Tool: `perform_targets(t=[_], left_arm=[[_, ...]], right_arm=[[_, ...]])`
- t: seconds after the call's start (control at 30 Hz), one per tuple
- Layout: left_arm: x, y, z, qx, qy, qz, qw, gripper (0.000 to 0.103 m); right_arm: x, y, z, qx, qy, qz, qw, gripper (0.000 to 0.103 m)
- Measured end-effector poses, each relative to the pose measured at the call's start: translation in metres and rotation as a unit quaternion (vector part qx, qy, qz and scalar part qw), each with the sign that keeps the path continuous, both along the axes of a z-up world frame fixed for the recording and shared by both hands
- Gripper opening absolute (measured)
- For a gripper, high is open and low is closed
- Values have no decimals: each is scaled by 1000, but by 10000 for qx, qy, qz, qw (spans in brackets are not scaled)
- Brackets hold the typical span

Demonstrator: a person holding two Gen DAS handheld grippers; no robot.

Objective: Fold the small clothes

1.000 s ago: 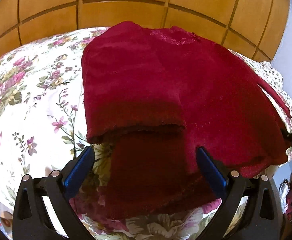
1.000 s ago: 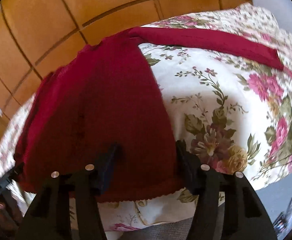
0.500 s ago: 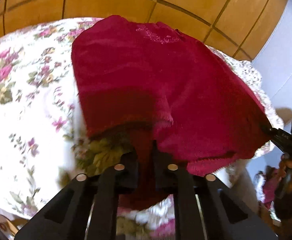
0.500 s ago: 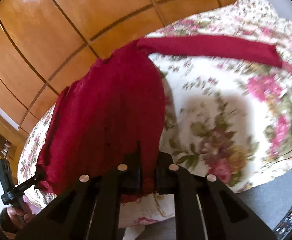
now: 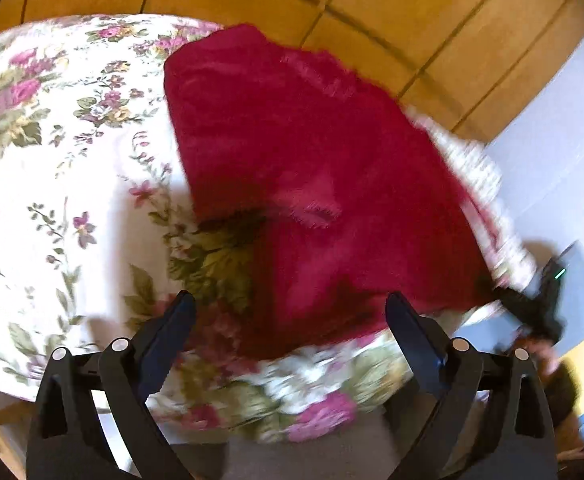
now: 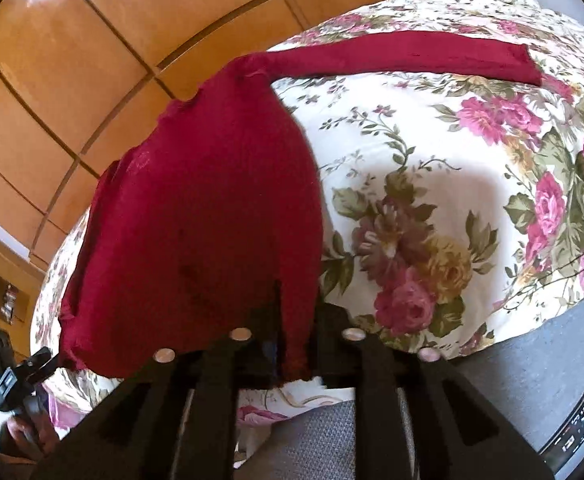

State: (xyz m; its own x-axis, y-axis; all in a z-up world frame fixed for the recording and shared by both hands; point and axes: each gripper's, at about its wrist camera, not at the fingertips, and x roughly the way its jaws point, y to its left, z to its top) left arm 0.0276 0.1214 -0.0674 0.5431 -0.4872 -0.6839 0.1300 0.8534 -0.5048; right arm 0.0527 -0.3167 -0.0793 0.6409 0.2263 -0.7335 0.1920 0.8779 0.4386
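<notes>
While the dark red knit sweater (image 5: pixel 316 184) lies spread on the floral bedspread (image 5: pixel 67 184), the left gripper (image 5: pixel 289 322) hovers over its near hem with its jaws wide apart; they have just been opening, and the hem sits in the gap between them without either pad pressing on it. In that view one sleeve is already folded across the sweater's body, its cuff edge lying near the middle of the garment. From the right wrist view, the right gripper (image 6: pixel 294 344) has its jaws close together on a narrow strip of the sweater's (image 6: pixel 203 216) near right corner, where the fabric is pinched up into a fold between them; these jaws have just eased open a little, yet the cloth is in their grip. Away from the sweater's far shoulder, its other sleeve (image 6: pixel 404 60) stretches out straight to the right across the bedspread (image 6: pixel 432 152). Beyond the sweater stands a wall of orange-brown wooden panels (image 6: pixel 103 52). Left of the sweater's hem in the right wrist view, the left gripper's (image 6: pixel 35 360) tip shows by the bedspread's edge, and grey carpet (image 6: pixel 532 376) shows below it.
</notes>
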Motion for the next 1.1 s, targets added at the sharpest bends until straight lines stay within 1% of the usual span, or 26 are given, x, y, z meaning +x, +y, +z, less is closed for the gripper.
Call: perform_targets(t=[0.03, 0.07, 0.13, 0.17, 0.2, 0.23, 0.27, 0.3, 0.37, 0.43, 0.47, 0.53, 0.63, 0.67, 0.7, 0.73, 0.77, 0.8, 0.83, 0.87, 0.9, 0.93, 0.97, 1.0, 1.03, 1.1], left_arm=[[2, 0, -1, -60, 4, 45, 10000, 95], [6, -2, -4, 32, 29, 96, 9999, 95], [16, -8, -11, 218, 105, 86, 9997, 95], [19, -11, -14, 335, 103, 71, 9994, 85], [19, -17, -12, 555, -59, 78, 9984, 46], [22, -26, -10, 787, -142, -104, 9967, 18], [24, -31, -10, 861, -82, -272, 9959, 9], [19, -31, -5, 873, -97, -286, 9957, 8], [12, -24, 5, 699, -35, -305, 9971, 8], [3, -17, 13, 617, -22, -328, 9976, 7], [-3, -14, 14, 629, -9, -368, 9973, 6], [-7, -12, 8, 774, 86, -406, 9961, 4], [0, -16, -9, 1025, 414, -547, 9924, 4], [2, -16, -9, 1013, 443, -547, 9924, 5], [1, -14, -6, 939, 362, -530, 9935, 5], [-1, -13, -1, 907, 286, -518, 9941, 5], [-4, -14, 7, 965, 109, -485, 9941, 9], [-6, -15, 15, 1054, -69, -442, 9934, 28], [-8, -14, 22, 1139, -284, -369, 9924, 45], [-14, -14, 33, 1206, -598, -245, 9906, 78], [-20, -13, 42, 1252, -869, -135, 9882, 86], [-23, -14, 52, 1368, -1159, -32, 9838, 86], [-24, -15, 55, 1457, -1256, -18, 9813, 86], [-22, -20, 59, 1669, -1403, -25, 9759, 87], [-19, -24, 60, 1739, -1434, -78, 9742, 87], [-4, -38, 57, 1915, -1426, -311, 9706, 87]], right_arm=[[-1, -1, 0, 22, -31, -35, 10000, 37], [-1, -3, 0, 86, -73, -62, 9999, 40], [1, -3, -4, 98, 6, -89, 9999, 39], [2, -2, -7, 126, 61, -88, 9999, 32], [3, -1, -9, 178, 99, -51, 9998, 20], [4, 1, -9, 212, 120, 42, 9997, 9], [4, 4, -3, 70, 120, 71, 9999, 9], [2, 6, 3, -58, 75, 68, 9999, 9], [-7, 5, 26, -230, -178, -29, 9996, 8], [-14, 1, 41, -263, -352, -133, 9989, 8], [-16, -1, 45, -268, -377, -150, 9988, 8], [-15, 0, 36, -354, -152, -148, 9991, 8], [-5, 5, -1, -296, 514, -97, 9982, 11], [-4, 6, -12, -231, 629, -83, 9977, 13], [-5, 5, -11, -240, 590, -105, 9979, 16], [-7, 5, -6, -363, 550, -172, 9977, 34], [-10, 3, 5, -646, 410, -339, 9965, 55], [-15, 3, 16, -870, 199, -516, 9947, 57], [-19, 2, 23, -975, 56, -612, 9933, 57], [-22, 3, 34, -1042, -139, -705, 9920, 58], [-23, 3, 40, -1038, -266, -743, 9915, 58], [-24, 8, 46, -1014, -427, -757, 9910, 59], [-24, 16, 51, -994, -605, -700, 9907, 60], [-18, 28, 54, -1011, -682, -614, 9906, 60], [-14, 37, 54, -1041, -726, -498, 9907, 60], [2, 61, 53, -1148, -678, -197, 9909, 60]])
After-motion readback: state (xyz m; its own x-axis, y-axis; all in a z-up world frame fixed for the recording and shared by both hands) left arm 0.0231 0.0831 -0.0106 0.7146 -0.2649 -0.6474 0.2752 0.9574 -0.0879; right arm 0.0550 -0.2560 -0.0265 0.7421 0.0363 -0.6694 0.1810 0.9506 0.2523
